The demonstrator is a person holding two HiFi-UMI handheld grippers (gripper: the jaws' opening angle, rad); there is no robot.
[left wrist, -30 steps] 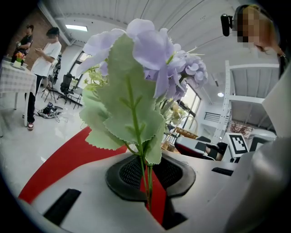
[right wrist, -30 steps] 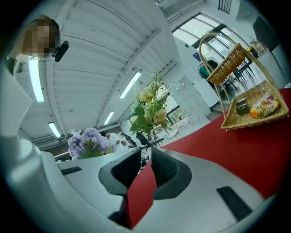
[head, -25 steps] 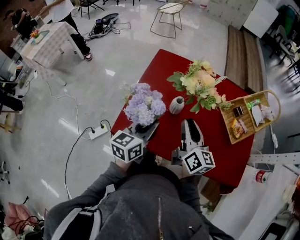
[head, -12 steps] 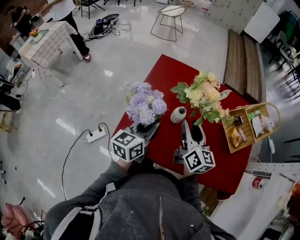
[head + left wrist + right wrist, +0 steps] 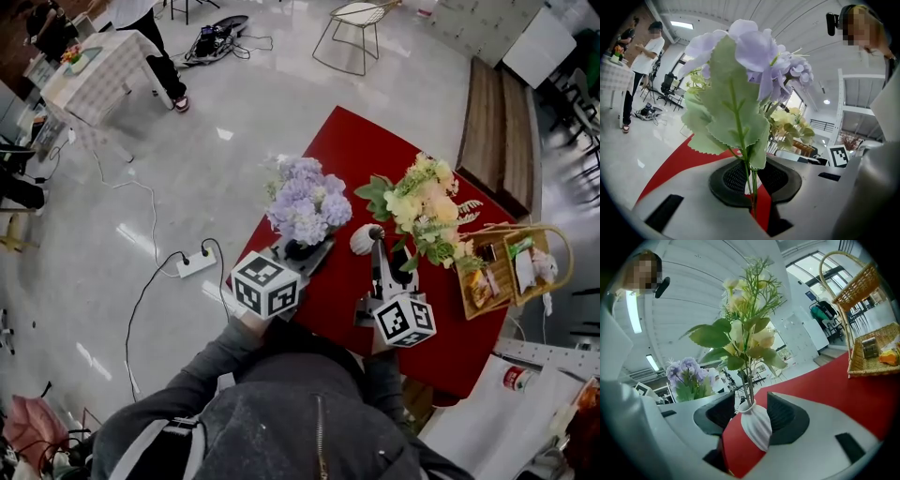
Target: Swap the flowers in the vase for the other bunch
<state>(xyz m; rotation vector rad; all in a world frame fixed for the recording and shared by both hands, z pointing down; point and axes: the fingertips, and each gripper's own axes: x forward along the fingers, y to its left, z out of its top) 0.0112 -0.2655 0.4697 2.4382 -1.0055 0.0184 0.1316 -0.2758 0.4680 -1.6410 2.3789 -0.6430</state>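
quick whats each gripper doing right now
left gripper: closed on the purple flowers stems
right gripper: open, jaws just opened, white vase between them, not gripped

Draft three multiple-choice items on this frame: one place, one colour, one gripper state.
1. Where is the white vase?
A) in the wicker basket
B) on the red table, between the jaws of the right gripper
C) on the floor

2. What colour are the flowers in the vase?
A) purple
B) red
C) yellow

3. What is the left gripper doing?
A) clamping the stems of the purple bunch
B) standing open and empty
C) gripping the vase

Key:
1 B: the right gripper view shows the vase between the pads. The jaws have just been opening and stand off it.
2 C: yellow flowers rise from its neck.
3 A: the left gripper view shows the jaws shut on the thin green stems.
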